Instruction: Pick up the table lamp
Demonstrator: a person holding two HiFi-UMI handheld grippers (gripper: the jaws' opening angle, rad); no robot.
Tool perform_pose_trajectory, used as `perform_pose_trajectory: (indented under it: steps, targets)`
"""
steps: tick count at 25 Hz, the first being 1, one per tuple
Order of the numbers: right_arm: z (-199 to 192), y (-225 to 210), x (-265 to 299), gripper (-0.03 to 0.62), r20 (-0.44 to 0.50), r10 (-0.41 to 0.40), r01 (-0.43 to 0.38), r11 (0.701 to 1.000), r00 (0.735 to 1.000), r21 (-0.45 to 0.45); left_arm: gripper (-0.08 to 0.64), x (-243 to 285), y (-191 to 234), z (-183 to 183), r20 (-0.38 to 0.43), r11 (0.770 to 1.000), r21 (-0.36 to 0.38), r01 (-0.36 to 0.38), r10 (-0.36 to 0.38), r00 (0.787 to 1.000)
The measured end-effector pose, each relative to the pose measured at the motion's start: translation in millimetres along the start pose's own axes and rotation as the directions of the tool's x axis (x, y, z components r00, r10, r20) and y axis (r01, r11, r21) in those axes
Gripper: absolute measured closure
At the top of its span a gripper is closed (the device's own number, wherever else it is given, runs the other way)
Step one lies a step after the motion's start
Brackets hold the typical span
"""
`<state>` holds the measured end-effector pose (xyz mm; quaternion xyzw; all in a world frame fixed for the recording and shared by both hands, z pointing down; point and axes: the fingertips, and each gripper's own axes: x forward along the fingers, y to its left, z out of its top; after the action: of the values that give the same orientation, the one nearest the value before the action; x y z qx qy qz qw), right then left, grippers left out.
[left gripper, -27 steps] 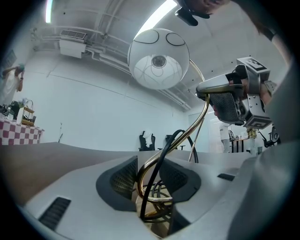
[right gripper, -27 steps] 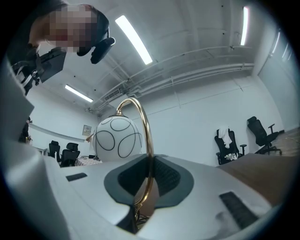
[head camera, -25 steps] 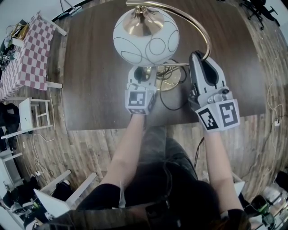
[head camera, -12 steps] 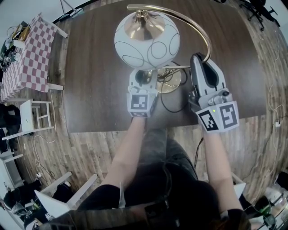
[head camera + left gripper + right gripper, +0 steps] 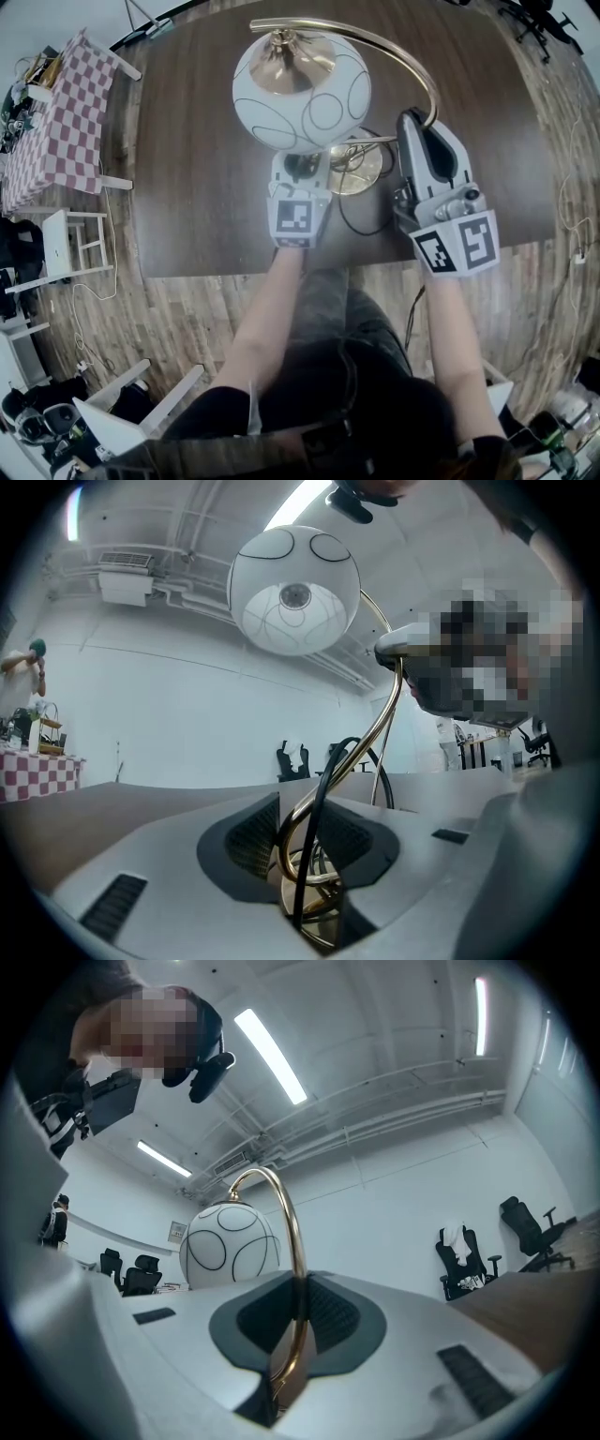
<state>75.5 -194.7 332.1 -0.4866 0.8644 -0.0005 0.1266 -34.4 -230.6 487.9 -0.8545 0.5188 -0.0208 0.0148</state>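
The table lamp (image 5: 300, 86) is standing at the far middle of the dark surface (image 5: 197, 187), with its white globe shade hanging from an arched brass stem (image 5: 417, 70) above the round base (image 5: 364, 167). The right gripper (image 5: 292, 1354) is clamping its nearly closed jaws on the right side of that stem. The left gripper (image 5: 307, 864), near the base, is holding its jaws partly apart; they have just been closing, with the curled lower stem and the black cord (image 5: 317, 808) between them.

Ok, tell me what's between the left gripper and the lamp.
Nothing visible: the lamp already has its brass stem and black cord between the jaws of the left gripper, which have just been closing.
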Motion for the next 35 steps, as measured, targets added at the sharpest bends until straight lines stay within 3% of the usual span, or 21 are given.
perform_pose_trajectory:
  steps: [18, 35]
  targets:
    - [1.5, 3.7, 0.3, 0.566, 0.028, 0.002, -0.003, 1.0, 1.0, 0.029, 0.442, -3.9, 6.1, 0.2, -0.03, 1.0, 0.016, -0.001, 0.002, 1.0]
    - [38.5, 5.8, -2.6, 0.566, 0.055, 0.002, -0.003, 1.0, 0.998, 0.025, 0.442, -5.6, 1.2, 37.6, -0.034, 0.999, 0.033, -0.003, 0.004, 0.999]
